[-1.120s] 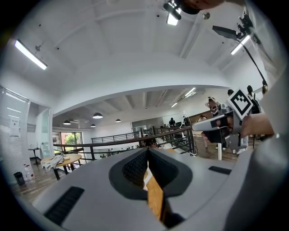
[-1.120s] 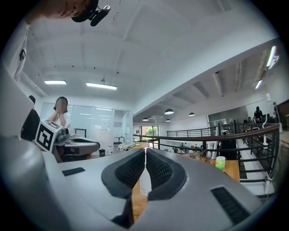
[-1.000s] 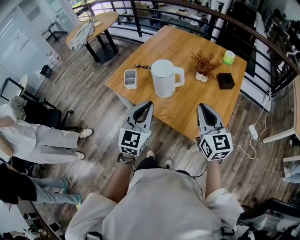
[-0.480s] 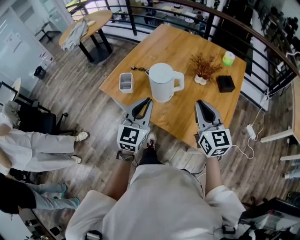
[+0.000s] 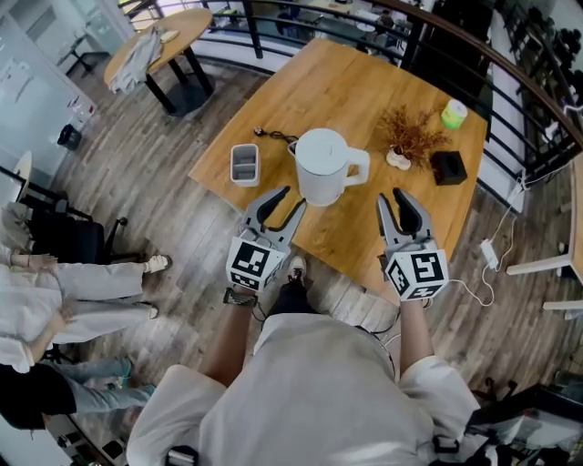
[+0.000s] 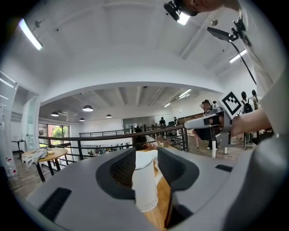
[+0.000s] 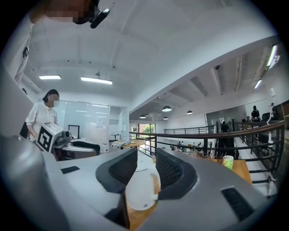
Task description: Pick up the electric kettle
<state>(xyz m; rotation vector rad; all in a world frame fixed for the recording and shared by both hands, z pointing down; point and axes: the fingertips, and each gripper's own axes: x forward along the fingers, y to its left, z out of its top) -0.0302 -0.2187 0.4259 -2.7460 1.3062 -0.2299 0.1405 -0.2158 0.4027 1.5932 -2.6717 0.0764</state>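
Observation:
A white electric kettle [image 5: 321, 164] stands on the wooden table [image 5: 364, 86], its handle [image 5: 361, 167] turned to the right. My left gripper [image 5: 284, 203] is at the table's near edge, just short of the kettle's left side, and its jaws are opening with nothing between them. Further right, my right gripper [image 5: 398, 198] hangs over the same edge, jaws also opening and empty. Ahead of the left gripper [image 6: 145, 168], the kettle [image 6: 144, 185] shows through the gap in the left gripper view. It also shows ahead of the right gripper [image 7: 145, 170] as the kettle [image 7: 142, 190] in the right gripper view.
A small white tray [image 5: 244, 164] and a plug with cable [image 5: 273, 136] lie left of the kettle. A dried plant [image 5: 409, 136], a black box [image 5: 447, 167] and a green cup [image 5: 453, 113] sit at the right. A railing [image 5: 401, 27] runs behind. People stand at the left [image 5: 64, 291].
Both grippers have moved forward to the table's near edge, closer to the kettle. Their jaws, shut before, now stand apart.

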